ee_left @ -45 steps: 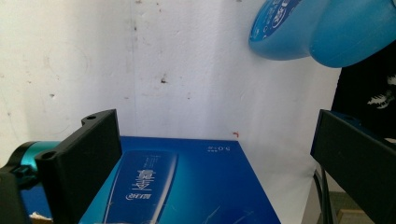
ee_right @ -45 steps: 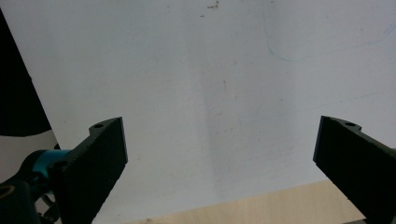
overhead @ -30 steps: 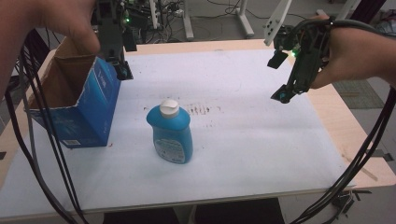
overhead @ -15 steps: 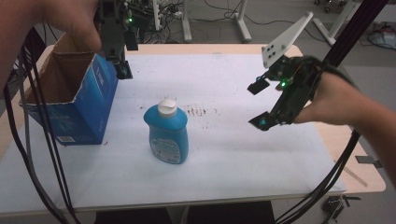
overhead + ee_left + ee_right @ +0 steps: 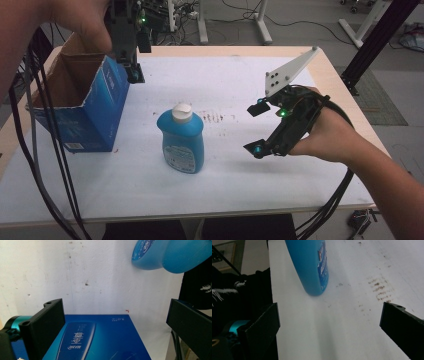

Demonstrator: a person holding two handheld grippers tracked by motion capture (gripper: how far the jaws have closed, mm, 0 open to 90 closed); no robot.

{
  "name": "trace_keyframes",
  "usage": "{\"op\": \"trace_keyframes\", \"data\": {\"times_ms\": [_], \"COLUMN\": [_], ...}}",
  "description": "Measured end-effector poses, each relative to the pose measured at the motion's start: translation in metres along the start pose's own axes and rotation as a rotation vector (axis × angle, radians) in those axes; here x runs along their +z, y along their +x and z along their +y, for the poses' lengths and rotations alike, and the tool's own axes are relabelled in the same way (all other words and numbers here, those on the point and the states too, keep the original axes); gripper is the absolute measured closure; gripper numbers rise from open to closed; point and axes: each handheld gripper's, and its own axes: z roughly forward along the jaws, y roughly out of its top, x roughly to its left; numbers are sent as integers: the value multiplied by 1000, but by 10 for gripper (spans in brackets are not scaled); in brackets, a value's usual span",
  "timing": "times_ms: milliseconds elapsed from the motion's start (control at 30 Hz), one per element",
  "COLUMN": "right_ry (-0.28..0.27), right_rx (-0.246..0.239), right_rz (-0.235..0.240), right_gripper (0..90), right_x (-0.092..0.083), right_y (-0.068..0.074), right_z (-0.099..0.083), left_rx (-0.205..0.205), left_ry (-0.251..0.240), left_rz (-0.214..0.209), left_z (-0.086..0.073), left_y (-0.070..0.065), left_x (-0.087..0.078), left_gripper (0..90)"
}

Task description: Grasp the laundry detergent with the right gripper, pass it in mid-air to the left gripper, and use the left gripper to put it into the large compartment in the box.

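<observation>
Nearest the person, a squat blue plastic bottle with a white cap (image 5: pixel 181 138) stands upright on the white table sheet (image 5: pixel 150 190), and to its right the right gripper (image 5: pixel 257 130) hangs above the sheet, near the bottle but apart from it, jaws spread wide and holding nothing. Farther back on the left, the left gripper (image 5: pixel 133 70) hovers with jaws wide apart, just over the right wall of the open blue cardboard box with a brown inside (image 5: pixel 82 107).

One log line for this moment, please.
right hand-held gripper: open, beside bottle, apart | left hand-held gripper: open, above box edge | bottle: upright on table
</observation>
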Motion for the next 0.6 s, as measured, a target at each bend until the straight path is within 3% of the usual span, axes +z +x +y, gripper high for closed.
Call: {"op": "trace_keyframes", "data": {"times_ms": [233,600], "right_ry": [-61,-92], "right_rx": [12,26], "right_rz": [-2,6], "right_gripper": [21,21], "right_x": [17,51], "right_y": [5,10], "right_z": [1,1], "left_rx": [6,15], "left_ry": [-4,-10], "left_rz": [2,6], "left_z": [0,0], "left_y": [-3,-7], "left_x": [-1,-3], "left_gripper": [18,18]}}
